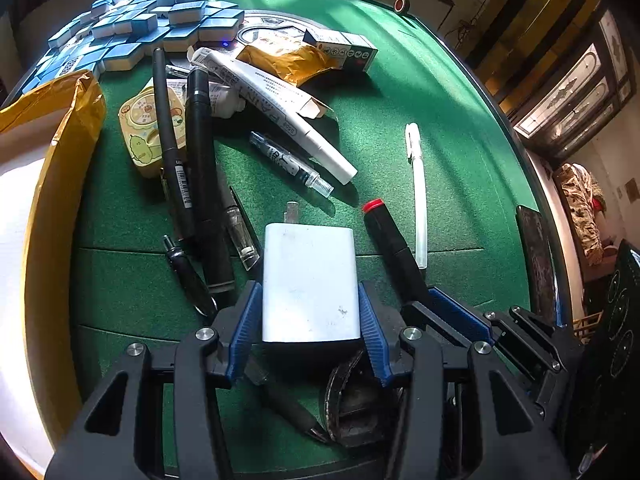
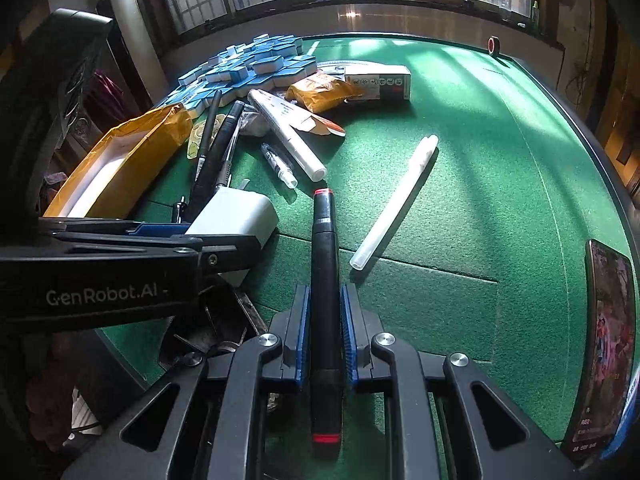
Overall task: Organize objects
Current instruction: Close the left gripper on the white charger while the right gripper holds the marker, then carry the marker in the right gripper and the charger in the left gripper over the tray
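While the right half of the green felt surface (image 2: 500,168) lies open out to its dark curved rim, the left half is crowded. The left hand-held gripper (image 1: 310,320) is clamped on a white charger block (image 1: 310,284), prongs pointing away, with a heap of black pens (image 1: 200,184) just to its left and a yellow-lined box (image 1: 48,208) at the left edge. The right hand-held gripper (image 2: 326,332) is closed around a black marker with red bands (image 2: 325,280), lying along its fingers. Close beside it on the right rests a white pen (image 2: 394,200), alone on bare felt. "GenRobot.AI" reads on the left gripper's side; a white carton (image 1: 276,116) shows "PAINT". Farther back sit blue tiles (image 1: 132,24), a yellow pouch (image 1: 288,60) and a small printed box (image 1: 344,50); a phone (image 2: 608,344) rests at the right rim.
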The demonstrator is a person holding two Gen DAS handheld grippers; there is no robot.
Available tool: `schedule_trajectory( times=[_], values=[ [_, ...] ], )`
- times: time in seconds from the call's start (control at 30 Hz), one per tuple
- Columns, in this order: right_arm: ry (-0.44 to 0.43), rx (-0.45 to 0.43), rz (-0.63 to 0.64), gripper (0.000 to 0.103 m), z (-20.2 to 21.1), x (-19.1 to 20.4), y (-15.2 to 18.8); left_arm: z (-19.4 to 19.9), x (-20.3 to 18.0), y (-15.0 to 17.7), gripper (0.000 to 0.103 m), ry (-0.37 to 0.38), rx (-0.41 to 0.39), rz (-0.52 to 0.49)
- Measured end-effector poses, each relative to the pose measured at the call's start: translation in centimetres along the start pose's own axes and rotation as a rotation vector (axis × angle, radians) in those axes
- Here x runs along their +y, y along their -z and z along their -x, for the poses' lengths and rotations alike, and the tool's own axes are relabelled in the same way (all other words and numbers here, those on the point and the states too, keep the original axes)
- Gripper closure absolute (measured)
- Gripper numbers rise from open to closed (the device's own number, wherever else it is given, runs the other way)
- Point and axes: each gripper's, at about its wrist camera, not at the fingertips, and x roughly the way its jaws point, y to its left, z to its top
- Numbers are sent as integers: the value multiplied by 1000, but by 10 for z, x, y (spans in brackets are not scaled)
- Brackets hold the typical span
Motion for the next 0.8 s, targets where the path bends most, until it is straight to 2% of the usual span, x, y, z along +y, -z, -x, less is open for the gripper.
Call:
schedule_trajectory(
  times=[0.07, 0.17, 0.3, 0.4, 0.6, 0.8],
  values=[
    [14, -7, 7, 89, -1, 2, 0, 1, 2, 1, 56, 4, -2, -5],
    [40, -11, 40, 89, -3, 9, -1, -2, -5, -1, 56, -37, -21, -36],
    [24, -15, 22, 90, -2, 7, 0, -3, -10, 0, 57, -69, -45, -76],
    [1, -35, -30, 90, 4, 0, 1, 3, 0, 2, 57, 23, -44, -20],
    [-12, -84, -49, 90, 14, 4, -3, 17, 10, 8, 57, 108, -54, 30],
    [-15, -84, -50, 90, 14, 12, -4, 29, 19, 13, 57, 211, -54, 81]
  ],
)
